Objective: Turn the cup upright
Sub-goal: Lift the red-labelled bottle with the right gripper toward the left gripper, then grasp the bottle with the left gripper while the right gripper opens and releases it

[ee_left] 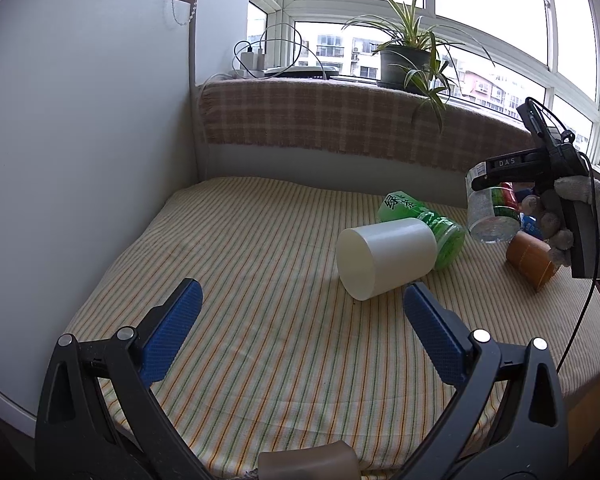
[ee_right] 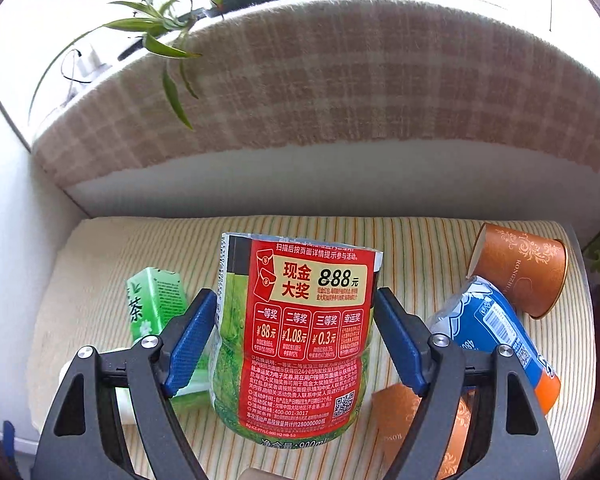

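Observation:
A clear plastic cup with a red and green label [ee_right: 300,340] is held upright between my right gripper's [ee_right: 296,332] blue pads, above the striped cloth; it also shows in the left wrist view [ee_left: 490,212], lifted off the surface. My left gripper [ee_left: 300,320] is open and empty, low over the cloth, short of a white cup [ee_left: 384,260] that lies on its side with its closed base toward me.
A green cut bottle [ee_left: 424,220] lies behind the white cup. Orange paper cups [ee_right: 520,268] and a blue labelled cup [ee_right: 496,340] lie on their sides at the right. A plaid cloth [ee_left: 340,116] covers the windowsill with a potted plant [ee_left: 404,64]. A white cabinet [ee_left: 80,160] stands left.

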Demonstrator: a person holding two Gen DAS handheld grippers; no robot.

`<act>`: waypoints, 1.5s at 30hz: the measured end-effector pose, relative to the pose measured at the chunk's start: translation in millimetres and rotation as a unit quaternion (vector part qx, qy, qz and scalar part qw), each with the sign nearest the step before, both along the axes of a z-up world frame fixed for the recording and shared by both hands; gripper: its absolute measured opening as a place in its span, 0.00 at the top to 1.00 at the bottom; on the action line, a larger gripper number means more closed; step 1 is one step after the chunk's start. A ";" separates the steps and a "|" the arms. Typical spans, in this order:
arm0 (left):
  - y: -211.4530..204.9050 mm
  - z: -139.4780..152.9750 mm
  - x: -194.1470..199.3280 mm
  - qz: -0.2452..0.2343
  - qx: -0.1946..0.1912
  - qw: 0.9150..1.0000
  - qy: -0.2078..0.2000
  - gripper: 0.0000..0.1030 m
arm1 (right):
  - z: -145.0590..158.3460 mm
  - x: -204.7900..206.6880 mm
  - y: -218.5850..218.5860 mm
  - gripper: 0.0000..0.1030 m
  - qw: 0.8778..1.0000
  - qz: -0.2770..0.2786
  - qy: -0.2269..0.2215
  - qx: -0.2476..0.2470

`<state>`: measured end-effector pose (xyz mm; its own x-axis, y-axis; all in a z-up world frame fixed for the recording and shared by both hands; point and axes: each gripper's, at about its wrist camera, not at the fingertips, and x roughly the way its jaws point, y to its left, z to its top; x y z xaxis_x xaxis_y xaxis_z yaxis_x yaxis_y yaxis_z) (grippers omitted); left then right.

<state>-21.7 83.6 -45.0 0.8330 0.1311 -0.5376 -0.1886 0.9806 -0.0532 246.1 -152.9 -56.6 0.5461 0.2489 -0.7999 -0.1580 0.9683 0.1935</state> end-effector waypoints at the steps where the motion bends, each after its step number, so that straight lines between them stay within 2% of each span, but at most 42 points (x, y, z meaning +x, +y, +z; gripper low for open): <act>1: -1.2 0.3 0.5 -0.002 0.001 1.000 0.000 0.01 | 3.3 -7.1 -1.7 0.23 1.000 0.004 -0.005 0.004; 6: -7.4 1.6 3.6 -0.015 -0.002 1.000 -0.001 0.01 | 18.5 -38.4 -16.8 0.23 0.999 0.026 -0.016 0.034; 11: -16.4 1.2 9.6 -0.036 -0.011 0.999 0.006 0.01 | 17.9 -72.2 -26.3 0.23 0.995 0.061 0.009 0.076; 15: -23.0 -0.2 15.9 -0.054 -0.028 0.998 0.017 0.01 | 4.6 -96.9 -28.8 0.23 0.989 0.094 0.054 0.103; 20: -28.4 -0.7 22.6 -0.082 -0.056 0.994 0.038 0.01 | -21.6 -112.7 -29.1 0.23 0.979 0.107 0.114 0.132; 26: -31.6 -3.8 27.0 -0.104 -0.096 0.988 0.061 0.01 | -43.7 -114.9 -31.4 0.21 0.974 0.093 0.140 0.151; 29: -33.2 -4.8 29.4 -0.109 -0.110 0.985 0.070 0.01 | -47.3 -115.6 -34.9 0.19 0.972 0.085 0.141 0.169; 34: -37.5 -11.7 37.1 -0.129 -0.154 0.974 0.103 0.01 | -48.8 -122.5 -47.1 0.19 0.969 0.080 0.141 0.188; 42: -63.2 -9.7 42.7 -0.166 -0.132 0.971 0.110 0.01 | -34.0 -136.8 -61.1 0.19 0.974 0.077 0.106 0.183; 45: -67.4 -11.6 48.7 -0.174 -0.147 0.966 0.121 0.01 | -26.0 -145.2 -71.8 0.19 0.976 0.069 0.089 0.186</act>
